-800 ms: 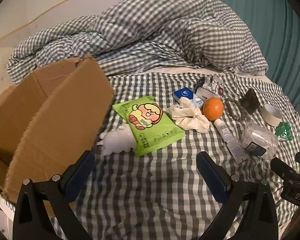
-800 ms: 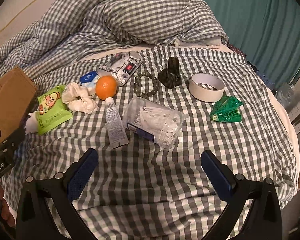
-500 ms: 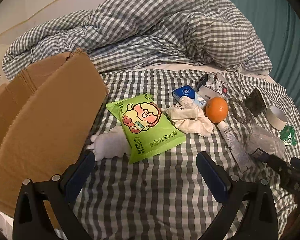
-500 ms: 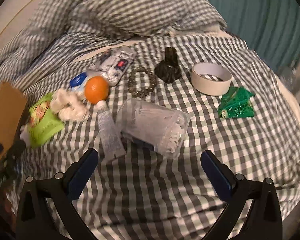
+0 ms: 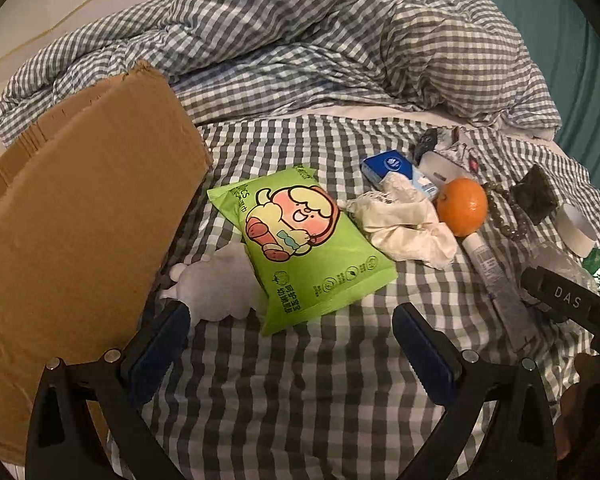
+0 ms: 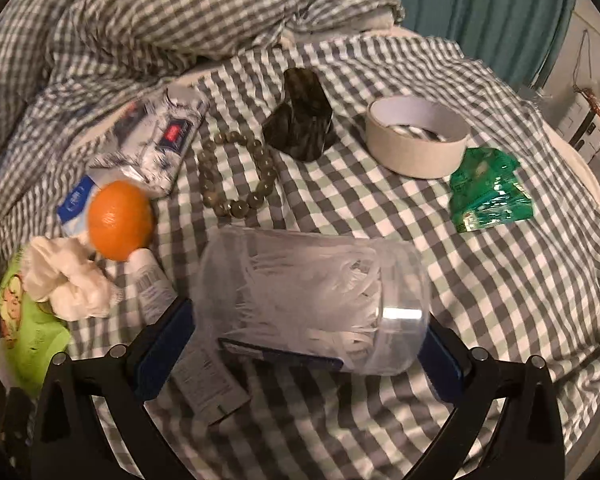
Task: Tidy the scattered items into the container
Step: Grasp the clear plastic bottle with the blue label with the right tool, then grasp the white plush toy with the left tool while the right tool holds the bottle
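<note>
Right wrist view: the right tongs (image 6: 306,344) are spread wide around a clear plastic jar (image 6: 312,300) lying on its side on the checked bed sheet (image 6: 500,300). The blue pads flank the jar's two ends, close beside it; I cannot tell whether they touch it. White strands fill the jar. A squeeze tube (image 6: 180,320) lies just left of the jar, partly under the left pad, its cap touching an orange (image 6: 120,220). A crumpled white cloth (image 6: 68,280) sits beside the orange, and a green snack packet (image 6: 24,332) lies at the far left edge. Beyond the jar lie a bead bracelet (image 6: 236,172), a dark stone-like object (image 6: 302,124), a roll of tape (image 6: 418,136) and a small green foil packet (image 6: 488,192). A printed foil pouch (image 6: 156,140) and a blue-and-white pack (image 6: 76,200) rest behind the orange.

Left wrist view: the left tongs (image 5: 290,336) are also spread, holding nothing, hovering over bare sheet. Just ahead lies the green snack packet (image 5: 300,248), overlapping a white plush toy (image 5: 216,284) near the left pad. The cardboard box (image 5: 80,220), the container, stands at the left, its flap beside the toy. A rumpled checked duvet (image 5: 340,40) is heaped at the far end of the bed. The scattered items all lie on the sheet outside the box.
</note>
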Action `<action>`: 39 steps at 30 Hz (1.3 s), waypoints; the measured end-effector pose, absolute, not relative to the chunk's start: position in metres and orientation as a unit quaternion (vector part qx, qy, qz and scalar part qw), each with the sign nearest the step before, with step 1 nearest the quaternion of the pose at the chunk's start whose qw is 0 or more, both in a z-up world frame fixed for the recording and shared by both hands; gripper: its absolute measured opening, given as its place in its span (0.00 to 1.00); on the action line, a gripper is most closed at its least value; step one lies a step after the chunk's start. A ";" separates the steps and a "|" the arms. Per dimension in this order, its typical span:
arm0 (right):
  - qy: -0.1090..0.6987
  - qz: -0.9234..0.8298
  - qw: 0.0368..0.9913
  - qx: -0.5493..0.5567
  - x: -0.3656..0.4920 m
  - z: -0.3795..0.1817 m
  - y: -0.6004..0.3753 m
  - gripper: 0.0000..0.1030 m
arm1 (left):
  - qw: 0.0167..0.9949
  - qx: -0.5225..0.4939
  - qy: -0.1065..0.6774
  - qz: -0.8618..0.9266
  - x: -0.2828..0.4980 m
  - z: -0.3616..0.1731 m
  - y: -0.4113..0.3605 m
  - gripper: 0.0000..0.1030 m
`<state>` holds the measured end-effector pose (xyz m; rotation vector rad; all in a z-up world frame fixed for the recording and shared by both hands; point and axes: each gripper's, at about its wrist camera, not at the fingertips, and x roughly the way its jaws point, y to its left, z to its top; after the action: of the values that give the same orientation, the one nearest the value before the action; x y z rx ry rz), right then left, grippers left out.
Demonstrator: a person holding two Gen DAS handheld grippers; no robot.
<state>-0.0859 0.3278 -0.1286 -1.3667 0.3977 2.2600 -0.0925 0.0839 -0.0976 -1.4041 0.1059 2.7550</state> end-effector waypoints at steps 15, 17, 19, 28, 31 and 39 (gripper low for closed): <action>0.124 0.857 0.189 -0.463 -0.076 -0.111 0.328 0.86 | -0.010 -0.473 0.006 0.881 -0.142 -0.121 0.091 1.00; 0.122 0.861 0.185 -0.457 -0.074 -0.110 0.329 0.85 | -0.012 -0.464 0.005 0.886 -0.151 -0.119 0.095 1.00; 0.114 0.860 0.184 -0.461 -0.076 -0.113 0.329 0.85 | -0.021 -0.461 0.008 0.887 -0.158 -0.119 0.100 1.00; 0.089 0.862 0.188 -0.462 -0.081 -0.120 0.326 0.85 | -0.088 -0.469 0.006 0.879 -0.144 -0.122 0.112 1.00; 0.094 0.864 0.184 -0.459 -0.080 -0.120 0.328 0.85 | -0.107 -0.469 -0.003 0.877 -0.144 -0.122 0.113 1.00; 0.096 0.866 0.180 -0.456 -0.078 -0.120 0.328 0.85 | -0.134 -0.483 0.038 0.864 -0.166 -0.124 0.143 1.00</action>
<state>-0.0777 0.3276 -0.1198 -1.2893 0.2701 2.4482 -0.1661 0.1426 -0.1242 -1.6626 0.1319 2.9736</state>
